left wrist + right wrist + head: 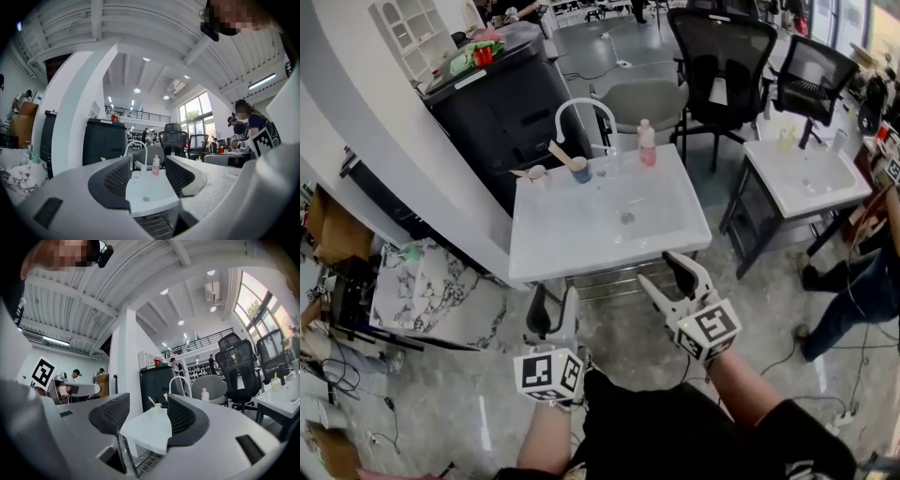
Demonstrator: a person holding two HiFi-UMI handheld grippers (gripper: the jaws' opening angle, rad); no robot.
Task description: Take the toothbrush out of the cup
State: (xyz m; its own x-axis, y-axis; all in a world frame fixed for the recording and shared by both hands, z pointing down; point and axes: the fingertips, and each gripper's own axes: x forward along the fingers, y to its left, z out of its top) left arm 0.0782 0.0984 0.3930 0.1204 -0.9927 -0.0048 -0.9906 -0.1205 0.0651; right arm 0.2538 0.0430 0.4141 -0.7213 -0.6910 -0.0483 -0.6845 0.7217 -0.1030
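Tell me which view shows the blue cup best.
The head view: the blue cup stands clear on the sink's back edge, toothbrush leaning out. Neither gripper view shows it plainly; each looks along the sink top between open jaws.

Cup (580, 171) holding toothbrush (560, 153) at sink's (572, 242) back left; bottle (647, 145) back right; faucet (584, 106) between; left gripper (554, 293) and right gripper (658, 269) before near edge
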